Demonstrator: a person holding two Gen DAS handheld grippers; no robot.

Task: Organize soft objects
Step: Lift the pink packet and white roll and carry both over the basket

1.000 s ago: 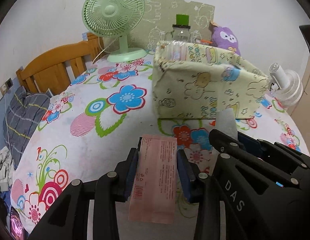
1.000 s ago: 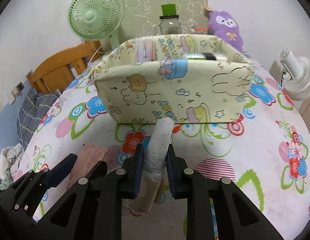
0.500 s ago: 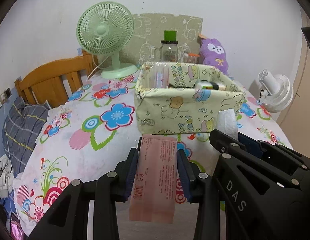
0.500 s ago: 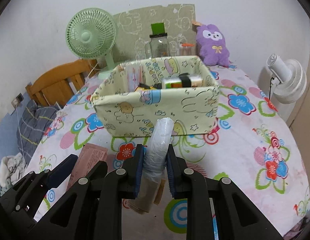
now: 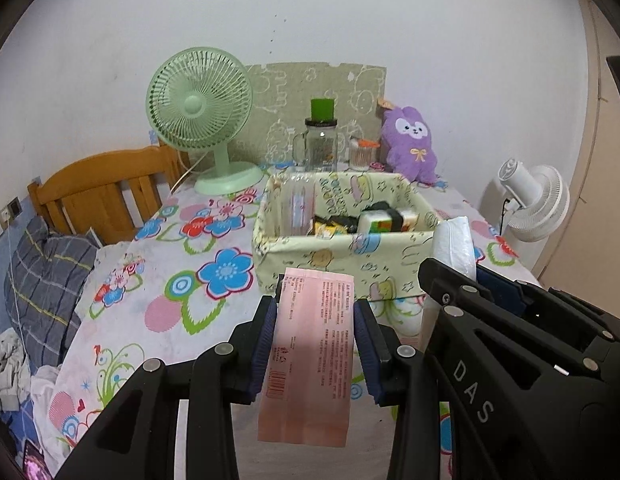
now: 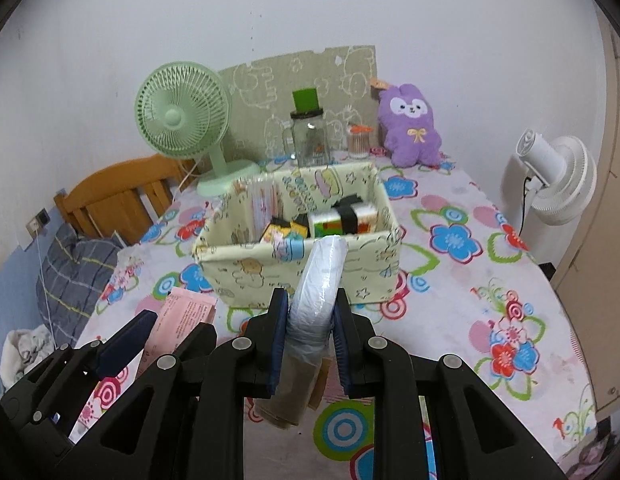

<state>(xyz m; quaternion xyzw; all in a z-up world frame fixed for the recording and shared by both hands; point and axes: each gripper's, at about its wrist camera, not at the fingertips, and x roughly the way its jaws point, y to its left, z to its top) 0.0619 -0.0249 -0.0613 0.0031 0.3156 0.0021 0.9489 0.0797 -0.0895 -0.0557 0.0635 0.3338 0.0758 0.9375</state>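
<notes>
Fabric basket (image 5: 341,264) sits mid-table on the floral cloth (image 5: 182,280), far of both your grippers, with small packs inside. Your left gripper (image 5: 314,344) is closed on a flat pink packet (image 5: 310,360), held above the near table edge. To its right, your right gripper (image 6: 308,344) pinches a white plastic-wrapped soft pack (image 6: 317,280) just near of the basket's front wall.
</notes>
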